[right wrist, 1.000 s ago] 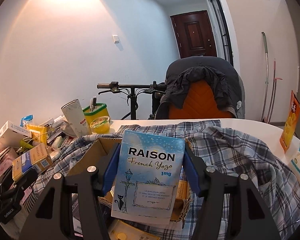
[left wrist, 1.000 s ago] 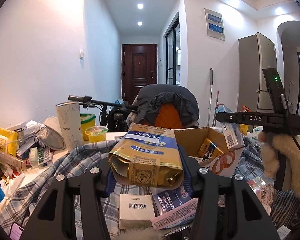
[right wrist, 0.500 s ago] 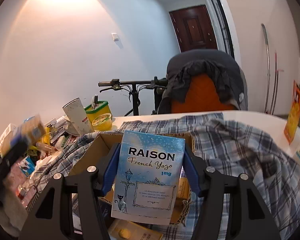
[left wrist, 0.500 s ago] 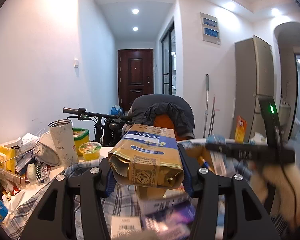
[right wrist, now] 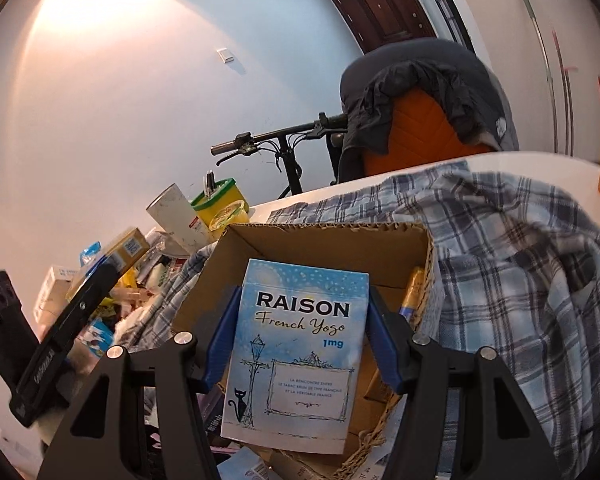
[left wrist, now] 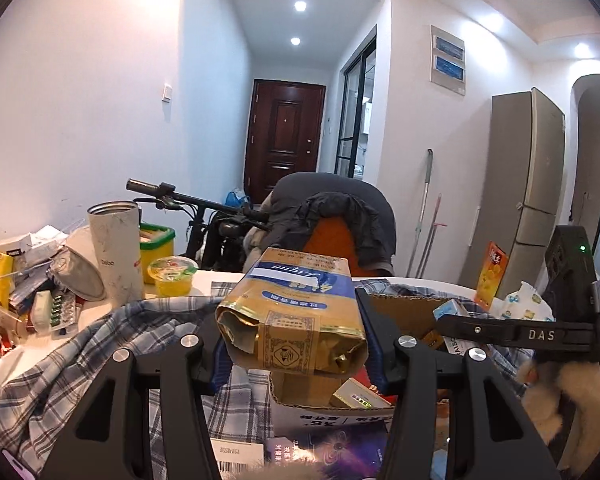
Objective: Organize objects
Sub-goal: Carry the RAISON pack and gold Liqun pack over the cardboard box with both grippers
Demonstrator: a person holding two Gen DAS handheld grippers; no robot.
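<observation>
Right now 2 grippers, 1 pack each. Left gripper [left wrist: 294, 344] is clamped on a gold-and-blue carton [left wrist: 296, 312], blue pads pressing both sides, crumpled gold end facing the cam; script on top reads roughly "Liqun" upside down, rest is Chinese, too small to read. Carton hangs over the near edge of 1 open cardboard box [left wrist: 404, 308], which sits at 4 o'clock from it on a blue-white plaid shirt [left wrist: 112, 344]. Right gripper [right wrist: 300, 344] is clenched on a light-blue pack [right wrist: 300, 352] w/ "RAISON", "French Yogo", "1mg", plus a lamp post, black cat & a framed French line too fine to read in full; pack is upright, over the inside of the cardboard box [right wrist: 320, 240]. In the left wrist view the other gripper shows at 3 o'clock, its bar marked "DAS" [left wrist: 540, 335], green LED lit, a fuzzy cream sleeve [left wrist: 556, 392] under it. Inside the box: a few small packs, count unclear. At 9 o'clock of the carton, 1 white tumbler [left wrist: 116, 248] marked "Debo", 1 yellow tub w/ green rim [left wrist: 156, 244], 1 clear yellow cup [left wrist: 172, 276], 1 blister strip of pills [left wrist: 62, 308], plus a heap of boxes & papers I can't count. At 2 o'clock, 1 orange snack bag [left wrist: 492, 276] standing upright. Behind the table: 1 bike handlebar [left wrist: 192, 200], 1 orange chair draped w/ a dark jacket [left wrist: 332, 216], 1 brown door [left wrist: 284, 136], 2 ceiling spots at 12 o'clock. White label at bottom of the box wall reads "36" upside down.
</observation>
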